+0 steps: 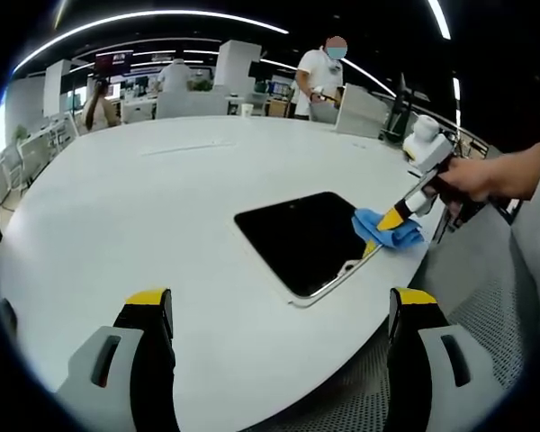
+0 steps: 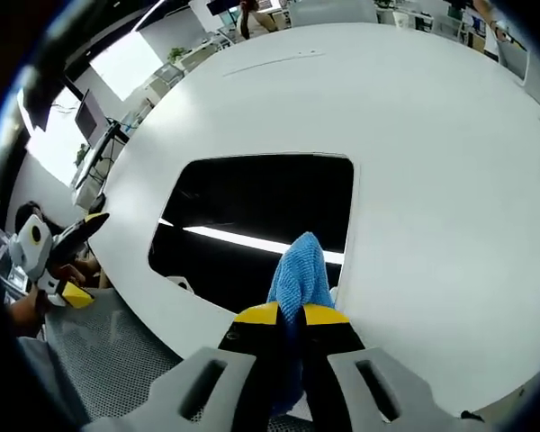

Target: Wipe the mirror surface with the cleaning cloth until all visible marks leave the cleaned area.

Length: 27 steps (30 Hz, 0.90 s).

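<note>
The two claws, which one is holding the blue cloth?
The right claw is shut on the blue cloth at the edge of the mirror. The left claw hangs open over the white table, holding nothing.

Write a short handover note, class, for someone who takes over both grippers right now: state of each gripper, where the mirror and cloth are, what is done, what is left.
Right gripper: shut on the blue cleaning cloth, cloth pressed at the mirror's edge nearest the person.
Left gripper: open, holding nothing, above the white table, away from the mirror.
Mirror: flat on the table near its edge, reflecting ceiling lights.
Done: cloth gripped and in contact with the mirror.
Left: wipe across the surface; I cannot tell from these views which marks remain, so check the glass as you go.
</note>
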Tool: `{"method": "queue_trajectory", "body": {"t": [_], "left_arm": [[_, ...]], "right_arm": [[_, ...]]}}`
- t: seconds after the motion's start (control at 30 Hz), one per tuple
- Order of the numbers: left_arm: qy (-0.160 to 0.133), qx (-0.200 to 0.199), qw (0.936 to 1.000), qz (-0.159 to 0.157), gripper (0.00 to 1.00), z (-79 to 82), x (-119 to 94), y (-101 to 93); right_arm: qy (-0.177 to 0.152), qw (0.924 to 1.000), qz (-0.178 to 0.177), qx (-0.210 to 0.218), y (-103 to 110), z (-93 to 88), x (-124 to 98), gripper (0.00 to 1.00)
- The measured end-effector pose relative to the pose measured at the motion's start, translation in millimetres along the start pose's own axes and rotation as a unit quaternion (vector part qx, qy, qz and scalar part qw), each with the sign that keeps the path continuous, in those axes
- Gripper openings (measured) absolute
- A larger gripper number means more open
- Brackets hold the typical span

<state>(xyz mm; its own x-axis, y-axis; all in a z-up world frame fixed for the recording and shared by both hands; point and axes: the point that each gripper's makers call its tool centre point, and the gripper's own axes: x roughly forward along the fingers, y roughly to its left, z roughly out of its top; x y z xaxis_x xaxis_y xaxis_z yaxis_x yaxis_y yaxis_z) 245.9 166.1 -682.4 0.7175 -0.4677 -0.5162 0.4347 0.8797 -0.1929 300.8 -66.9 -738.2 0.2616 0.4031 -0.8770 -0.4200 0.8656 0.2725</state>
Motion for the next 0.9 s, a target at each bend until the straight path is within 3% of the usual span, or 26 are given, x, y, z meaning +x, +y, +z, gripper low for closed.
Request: {"method": "queue_trajectory", "body": {"t": [0.9], "left_arm": [[0.002,-0.002,1.0000,-0.003,0.99,-0.7,0.6,-0.9]], "right_arm": [[-0.013,0.9996,-0.015,-0.022,-12.1,39.2,12.4,0.02]]}}
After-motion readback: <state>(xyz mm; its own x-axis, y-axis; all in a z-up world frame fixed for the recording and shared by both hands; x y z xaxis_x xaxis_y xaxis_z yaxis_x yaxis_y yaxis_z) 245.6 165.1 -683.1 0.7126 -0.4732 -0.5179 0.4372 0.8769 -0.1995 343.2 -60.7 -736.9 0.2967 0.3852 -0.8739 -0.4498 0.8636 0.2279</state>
